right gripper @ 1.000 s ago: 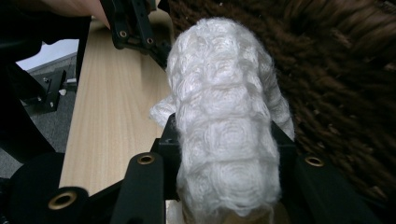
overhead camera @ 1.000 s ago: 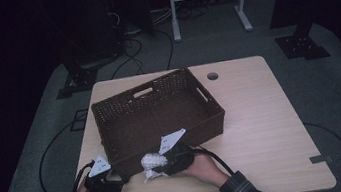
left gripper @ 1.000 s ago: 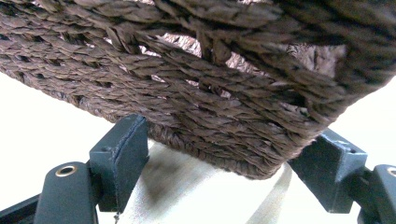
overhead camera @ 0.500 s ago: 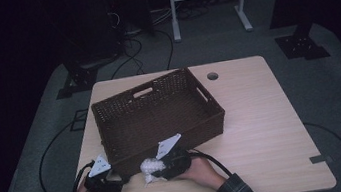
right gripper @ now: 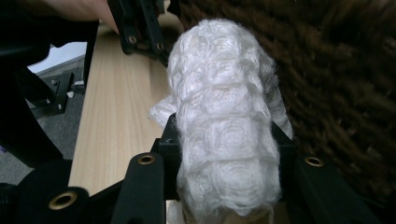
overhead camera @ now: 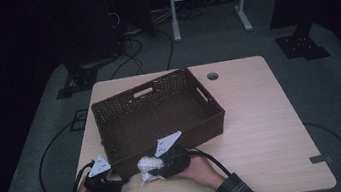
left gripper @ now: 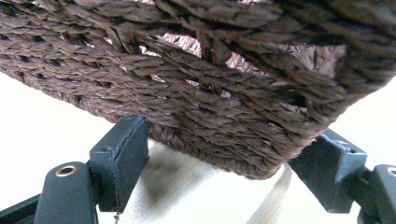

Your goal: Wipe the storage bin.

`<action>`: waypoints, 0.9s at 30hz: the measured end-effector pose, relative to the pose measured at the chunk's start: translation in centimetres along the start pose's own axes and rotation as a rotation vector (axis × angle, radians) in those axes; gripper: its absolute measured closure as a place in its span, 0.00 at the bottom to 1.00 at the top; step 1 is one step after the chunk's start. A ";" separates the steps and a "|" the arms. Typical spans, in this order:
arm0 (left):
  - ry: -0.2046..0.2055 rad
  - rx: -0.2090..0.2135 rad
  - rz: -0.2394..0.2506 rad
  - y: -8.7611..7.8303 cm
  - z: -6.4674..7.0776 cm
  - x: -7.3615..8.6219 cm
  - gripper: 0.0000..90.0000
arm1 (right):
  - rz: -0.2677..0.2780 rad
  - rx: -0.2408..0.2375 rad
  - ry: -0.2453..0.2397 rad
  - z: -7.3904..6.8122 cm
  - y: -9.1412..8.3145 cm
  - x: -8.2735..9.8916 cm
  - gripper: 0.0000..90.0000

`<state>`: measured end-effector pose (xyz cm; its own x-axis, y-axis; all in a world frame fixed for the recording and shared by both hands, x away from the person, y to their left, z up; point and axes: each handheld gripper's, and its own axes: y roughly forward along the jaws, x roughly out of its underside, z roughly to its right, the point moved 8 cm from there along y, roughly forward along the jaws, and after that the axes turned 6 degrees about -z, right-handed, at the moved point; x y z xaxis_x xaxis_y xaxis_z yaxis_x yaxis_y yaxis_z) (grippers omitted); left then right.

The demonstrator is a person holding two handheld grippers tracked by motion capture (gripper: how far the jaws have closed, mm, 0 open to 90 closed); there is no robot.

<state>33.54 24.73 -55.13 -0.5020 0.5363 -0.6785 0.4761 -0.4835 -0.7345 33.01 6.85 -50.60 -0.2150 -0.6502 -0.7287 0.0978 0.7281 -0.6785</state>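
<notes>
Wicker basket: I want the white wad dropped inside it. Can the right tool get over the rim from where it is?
Probably yes: the right tool, shut on the white wad, sits beside the wicker basket's near wall, whose open top looks unobstructed.

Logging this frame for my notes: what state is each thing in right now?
Basket: upright on the table, nothing visible inside.
White cloth: bunched up, clamped between jaws beside the basket's near wall.
Right gripper: shut on the cloth.
Left gripper: jaws spread around the basket's near corner.

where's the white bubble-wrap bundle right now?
In the high view the white crumpled bubble-wrap bundle is at the table's near edge, clamped in the right gripper, just outside the near wall of the brown woven wicker basket.
</notes>
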 end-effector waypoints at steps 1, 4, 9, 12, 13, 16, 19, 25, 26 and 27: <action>0.000 0.000 0.000 0.0 0.0 0.0 0.25 | 0.001 0.002 0.001 -0.1 -0.2 -0.2 0.67; 0.003 0.000 -0.002 0.0 0.0 0.0 0.25 | 0.012 0.003 -0.011 -0.3 -0.5 -0.9 0.67; 0.003 0.000 -0.004 0.0 0.0 0.0 0.25 | 0.030 0.006 -0.034 -0.6 -1.1 -2.0 0.67; 0.004 0.000 -0.006 0.0 0.0 0.0 0.24 | 0.037 0.008 -0.046 -0.8 -1.4 -2.6 0.67; 0.004 0.000 -0.006 0.0 0.0 0.0 0.25 | 0.040 0.007 -0.049 -0.9 -1.4 -2.9 0.67; 0.008 0.000 -0.008 -0.1 0.0 0.1 0.25 | 0.045 0.005 -0.056 -1.1 -1.4 -3.2 0.67; 0.004 0.000 -0.006 0.0 0.0 0.0 0.25 | 0.043 0.002 -0.056 -1.1 -1.1 -3.2 0.67; 0.003 0.000 -0.005 0.0 0.0 0.0 0.25 | 0.033 -0.006 -0.058 -1.1 -0.4 -3.1 0.67; 0.003 0.000 -0.005 0.0 0.0 0.0 0.25 | 0.030 -0.007 -0.057 -1.1 -0.2 -3.0 0.67; 0.003 0.000 -0.005 0.0 0.0 0.0 0.25 | 0.026 -0.007 -0.058 -1.1 0.0 -2.9 0.67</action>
<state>33.52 24.78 -55.13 -0.5021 0.5407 -0.6750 0.4734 -0.4813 -0.7377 32.58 8.99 -48.34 -0.1560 -0.6424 -0.7503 0.0954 0.7463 -0.6588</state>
